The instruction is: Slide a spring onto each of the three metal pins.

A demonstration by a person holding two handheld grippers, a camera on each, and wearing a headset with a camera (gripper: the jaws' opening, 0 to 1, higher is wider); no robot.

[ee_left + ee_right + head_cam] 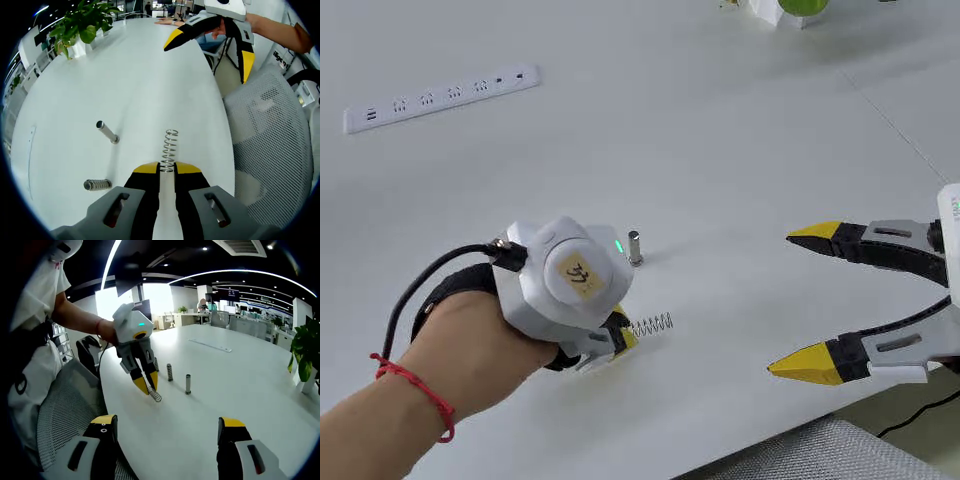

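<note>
Left gripper (167, 167) clamped, right gripper (780, 303) splayed

The broad white worktop (720, 150) looked smooth, with a faint satin sheen. The thin coiled wire spring (652, 324) and the short cylindrical metal pin (635, 247) gleamed like bare steel. The left gripper (625, 335) wore a glossy white plastic shell; the right gripper (780, 302) showed matt black jaws tipped yellow. The grey chair (820, 450) was woven mesh.

On my table (720, 150), a spring (652, 324) sits between the tips of my left gripper (623, 337). A pin (635, 247) stands just behind it. My right gripper (780, 303) is off to the right.
</note>
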